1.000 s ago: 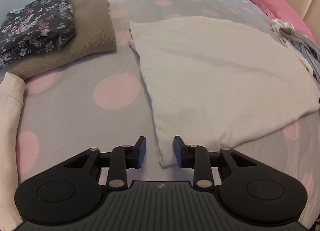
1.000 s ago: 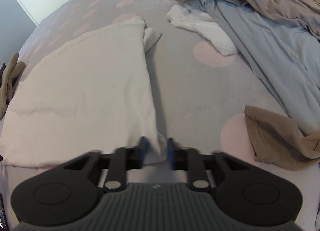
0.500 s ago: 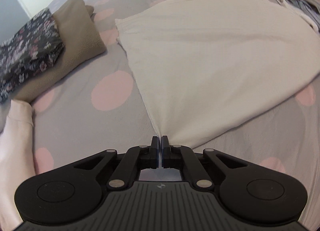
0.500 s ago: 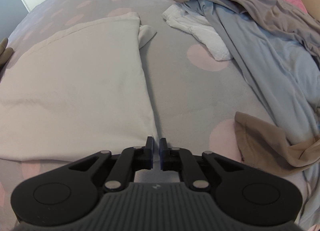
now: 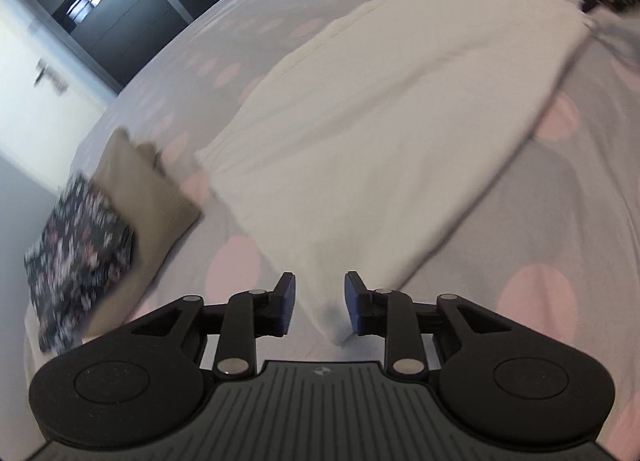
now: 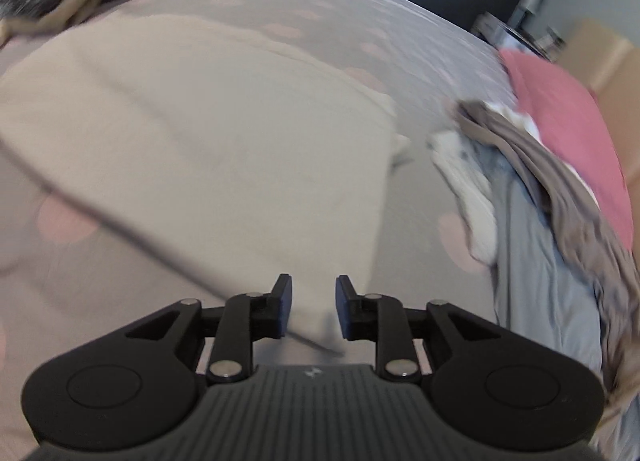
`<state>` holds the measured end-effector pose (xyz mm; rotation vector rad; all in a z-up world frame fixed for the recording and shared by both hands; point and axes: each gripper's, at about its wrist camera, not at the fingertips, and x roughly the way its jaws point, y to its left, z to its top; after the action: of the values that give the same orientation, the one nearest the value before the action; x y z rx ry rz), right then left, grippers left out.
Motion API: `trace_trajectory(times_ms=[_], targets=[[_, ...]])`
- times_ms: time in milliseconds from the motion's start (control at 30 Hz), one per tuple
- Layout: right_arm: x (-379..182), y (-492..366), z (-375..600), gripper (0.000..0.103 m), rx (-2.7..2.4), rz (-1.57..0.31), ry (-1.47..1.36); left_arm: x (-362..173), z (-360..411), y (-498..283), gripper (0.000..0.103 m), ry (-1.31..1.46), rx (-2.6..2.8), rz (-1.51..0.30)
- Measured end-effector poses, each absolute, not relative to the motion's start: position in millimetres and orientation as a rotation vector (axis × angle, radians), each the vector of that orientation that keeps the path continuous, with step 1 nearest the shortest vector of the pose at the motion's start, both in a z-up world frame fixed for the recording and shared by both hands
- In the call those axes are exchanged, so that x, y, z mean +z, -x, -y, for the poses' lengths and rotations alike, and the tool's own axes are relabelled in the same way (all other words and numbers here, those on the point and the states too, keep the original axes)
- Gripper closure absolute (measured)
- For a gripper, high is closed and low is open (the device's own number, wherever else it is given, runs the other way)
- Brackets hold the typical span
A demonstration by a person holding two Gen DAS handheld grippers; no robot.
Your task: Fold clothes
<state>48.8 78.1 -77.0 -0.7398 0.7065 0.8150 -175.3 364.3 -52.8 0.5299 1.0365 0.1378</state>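
The cream cloth (image 5: 384,141) lies spread flat on the grey bed (image 5: 560,229) with pink dots. The left claw (image 5: 320,303) is opening, one corner of the cloth lying loose between its parted pads. The right claw (image 6: 313,307) is opening likewise over another corner (image 6: 316,325). Folded garments (image 5: 120,229) sit stacked beside the cloth; unfolded clothes (image 6: 532,221) lie heaped near the pink pillow (image 6: 568,133).

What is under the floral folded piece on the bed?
The floral piece lies on a folded tan garment, which rests on the dotted bedspread. Whatever lies beneath the tan garment's middle is covered.
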Motion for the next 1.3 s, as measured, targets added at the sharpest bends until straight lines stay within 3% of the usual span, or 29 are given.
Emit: trace_trajectory(times_ms=[67,267,467,667,867,900,1067,1300], targets=[[-85,-38,-83,0.067,0.852,-0.666,0.840,-62,-357,178,0.064,-0.604,0.108,-1.037],[-116,-16,-88,0.067,0.901,-0.541,1.159,-85,-351,179,0.064,-0.745,0.028,-1.056],[-133,-7,-93,0.061,0.902,-0.374,1.327,-100,-342,181,0.060,-0.871,-0.036,-1.028],[-142,-14,-96,0.061,0.886,-0.309,1.377,-115,-346,182,0.059,-0.962,-0.042,-1.028],[-153,-17,-98,0.065,0.874,-0.228,1.448,-119,-350,176,0.059,-0.976,-0.031,-0.997],[-153,-18,-98,0.072,0.874,-0.230,1.445,-119,-350,175,0.059,-0.986,-0.032,-0.992],[-149,-23,-101,0.089,0.880,-0.248,1.422,-116,-351,168,0.096,-0.957,-0.060,-1.023],[-125,-36,-105,0.095,0.866,-0.280,1.310,-88,-351,161,0.100,-0.858,-0.020,-1.014]])
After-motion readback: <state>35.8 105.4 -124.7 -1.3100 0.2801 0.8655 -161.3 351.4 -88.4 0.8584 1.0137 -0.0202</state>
